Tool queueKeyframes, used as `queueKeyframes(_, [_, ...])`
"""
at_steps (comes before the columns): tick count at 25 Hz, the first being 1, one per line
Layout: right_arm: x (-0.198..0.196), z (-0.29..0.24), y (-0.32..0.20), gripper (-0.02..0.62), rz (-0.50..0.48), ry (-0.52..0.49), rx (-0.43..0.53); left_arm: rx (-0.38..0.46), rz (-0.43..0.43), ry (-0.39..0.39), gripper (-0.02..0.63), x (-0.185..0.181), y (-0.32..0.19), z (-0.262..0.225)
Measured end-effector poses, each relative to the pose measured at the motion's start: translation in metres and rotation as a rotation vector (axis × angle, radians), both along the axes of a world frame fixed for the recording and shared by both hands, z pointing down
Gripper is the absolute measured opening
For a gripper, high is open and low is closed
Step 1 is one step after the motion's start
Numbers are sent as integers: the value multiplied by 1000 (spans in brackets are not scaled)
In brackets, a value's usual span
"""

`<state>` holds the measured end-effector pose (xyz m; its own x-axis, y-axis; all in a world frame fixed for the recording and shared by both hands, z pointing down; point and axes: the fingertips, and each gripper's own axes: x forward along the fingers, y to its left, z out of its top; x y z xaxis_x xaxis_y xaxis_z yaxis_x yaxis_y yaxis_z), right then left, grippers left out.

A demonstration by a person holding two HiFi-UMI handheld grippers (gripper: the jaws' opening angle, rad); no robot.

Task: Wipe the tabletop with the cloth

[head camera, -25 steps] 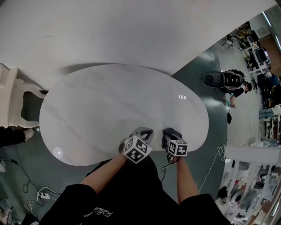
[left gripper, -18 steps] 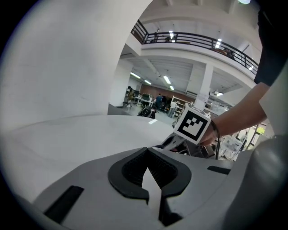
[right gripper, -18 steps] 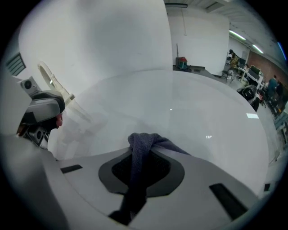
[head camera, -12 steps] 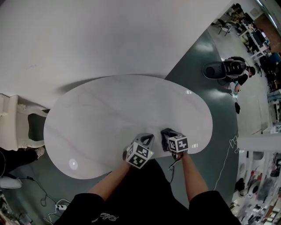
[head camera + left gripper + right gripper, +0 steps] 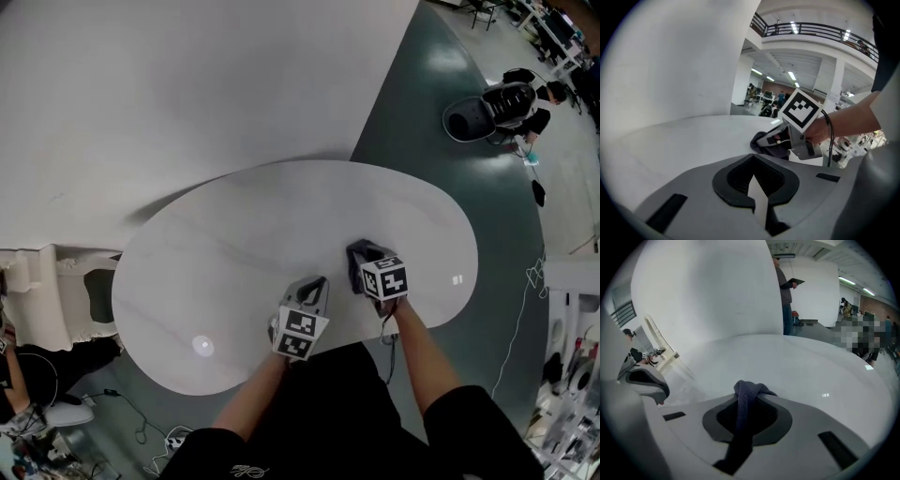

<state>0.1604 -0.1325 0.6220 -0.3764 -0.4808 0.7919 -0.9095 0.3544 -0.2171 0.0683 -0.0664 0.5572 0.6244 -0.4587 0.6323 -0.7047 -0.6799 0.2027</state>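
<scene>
Pinched tight between the fingers of the right gripper point(image 5: 743, 417): a dark blue fabric cloth point(image 5: 749, 391), bunched into a knot-like wad at the tips and trailing back between them. Pressed low against the white marble-look oval surface point(image 5: 234, 234), on its near right part and in from the rim. Visible from the left gripper view too, as a dark wad point(image 5: 761, 140) under the tips of the right gripper point(image 5: 772, 139).

Clenched on nothing in the left gripper point(image 5: 757, 192) — fingers edge to edge, with only bare surface past them. Held over the near rim in the head view point(image 5: 309, 292), to the left of the right gripper point(image 5: 362, 255) and nearer the body.

Compared with a second ago: the two grippers no longer side by side at the near edge. Right gripper carried off to the right and further onto the surface, cloth along with it; left gripper shifted less, so a wider gap between the pair. Same grip on both sides, no change in the fingers. View swung as well — surface lower in the picture, white carved chair point(image 5: 42, 291) dropped toward the lower left, more grey-green floor point(image 5: 450, 178) showing at upper right.
</scene>
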Motion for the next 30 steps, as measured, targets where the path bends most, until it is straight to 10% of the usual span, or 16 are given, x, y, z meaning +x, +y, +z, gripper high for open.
queueKeyframes(30, [-17, -39, -189, 25, -180, 120, 420, -59, -220, -74, 8, -12, -24, -1])
